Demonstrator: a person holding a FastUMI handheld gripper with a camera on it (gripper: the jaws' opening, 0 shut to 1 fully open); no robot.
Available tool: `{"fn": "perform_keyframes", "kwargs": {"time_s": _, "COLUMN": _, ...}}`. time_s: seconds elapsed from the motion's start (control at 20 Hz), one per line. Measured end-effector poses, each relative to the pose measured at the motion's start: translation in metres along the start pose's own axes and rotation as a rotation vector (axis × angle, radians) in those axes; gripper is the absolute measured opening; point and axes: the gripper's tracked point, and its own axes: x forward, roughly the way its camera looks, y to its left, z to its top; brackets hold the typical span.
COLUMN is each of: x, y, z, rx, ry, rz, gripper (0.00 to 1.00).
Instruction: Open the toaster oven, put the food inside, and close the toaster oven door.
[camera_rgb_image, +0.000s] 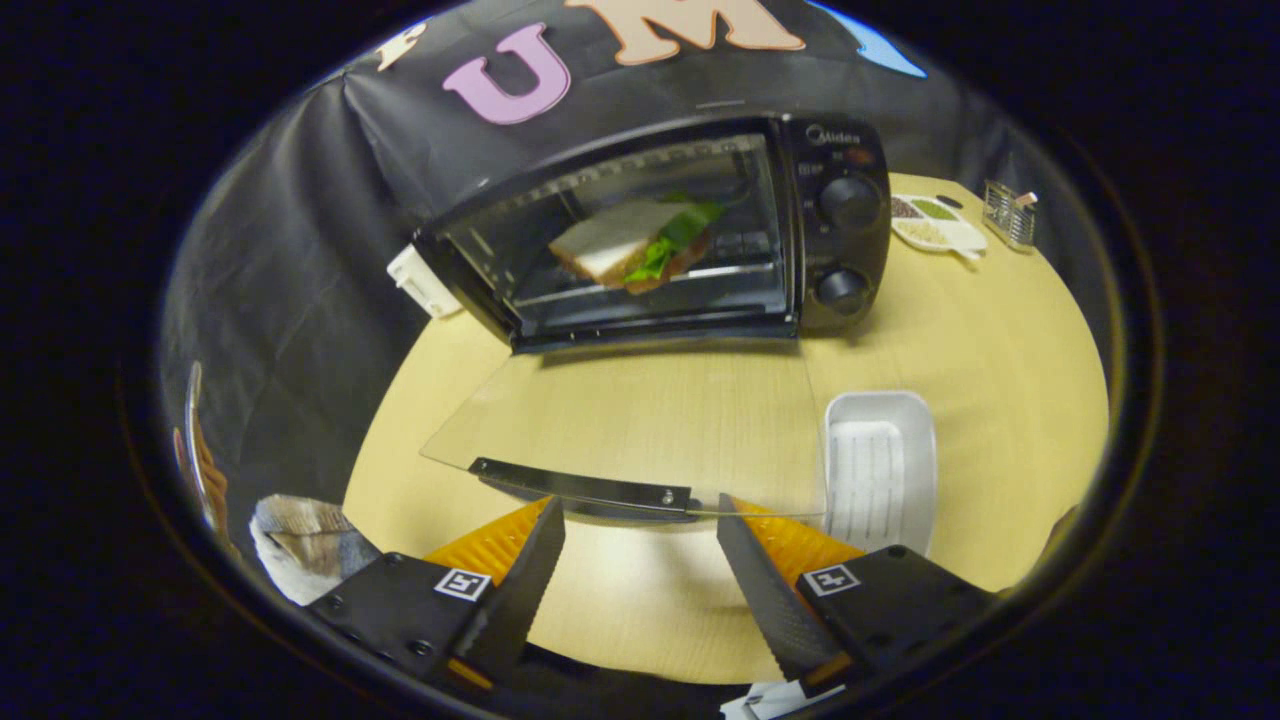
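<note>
A black toaster oven stands at the back of the round wooden table. A sandwich with white bread and green leaves lies on the rack inside it. The glass door hangs open, flat over the table toward me. Its dark handle bar runs along the near edge. My gripper is open, its two fingertips just under and behind the handle, one on each side of the bar's right half. Nothing is pressed between the fingers.
An empty white tray sits to the right of the open door. A divided dish and a small wire holder stand at the far right. A white block lies left of the oven. Crumpled paper shows beside the left finger.
</note>
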Motion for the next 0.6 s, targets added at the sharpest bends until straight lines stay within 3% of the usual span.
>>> {"fn": "perform_keyframes", "kwargs": {"time_s": 0.2, "x": -0.008, "y": 0.015, "z": 0.056, "rx": -0.023, "ry": -0.113, "rz": 0.03, "gripper": 0.99}}
{"fn": "perform_keyframes", "kwargs": {"time_s": 0.6, "x": -0.01, "y": 0.03, "z": 0.082, "rx": -0.005, "ry": -0.158, "rz": 0.06, "gripper": 1.0}}
